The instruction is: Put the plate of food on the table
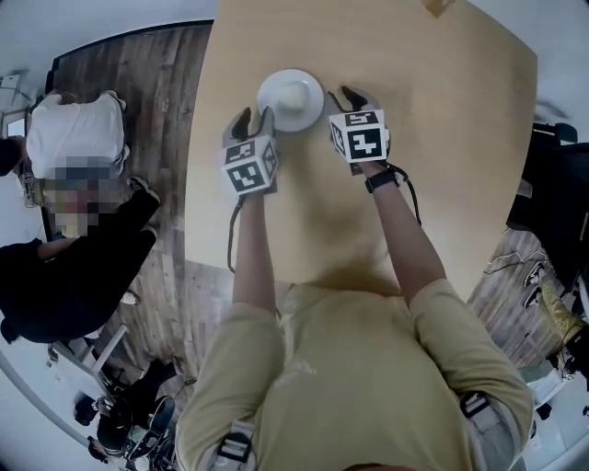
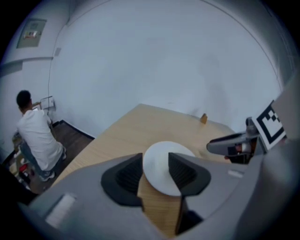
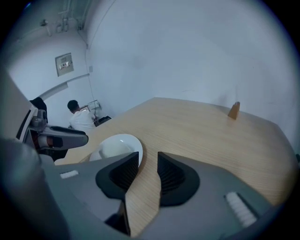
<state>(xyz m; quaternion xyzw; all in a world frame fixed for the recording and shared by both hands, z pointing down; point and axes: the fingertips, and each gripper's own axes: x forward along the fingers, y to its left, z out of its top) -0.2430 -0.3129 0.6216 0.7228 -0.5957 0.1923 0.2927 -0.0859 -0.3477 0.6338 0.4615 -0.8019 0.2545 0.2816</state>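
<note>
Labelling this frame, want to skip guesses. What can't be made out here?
Food on the plate: head view, white on white, too small to identify.
Plate's near rim: left gripper view, hidden behind the left gripper's jaws.
Brown object: head view, cut off by top edge; too small elsewhere.
Wall sign: right gripper view, too small to read.

Wide bare table (image 1: 442,147) right of plate (image 1: 316,92); small wooden block (image 3: 234,110) at far edge.

We are wearing a khaki short-sleeved shirt (image 1: 350,368), grey buckled straps (image 1: 237,446) and a black watch (image 1: 380,178). Our grey left gripper (image 1: 254,114) and right gripper (image 1: 339,97) are carrying black-and-white marker cubes (image 1: 248,166), black ribbed fingers (image 2: 127,176) and dark cables (image 1: 232,230).
</note>
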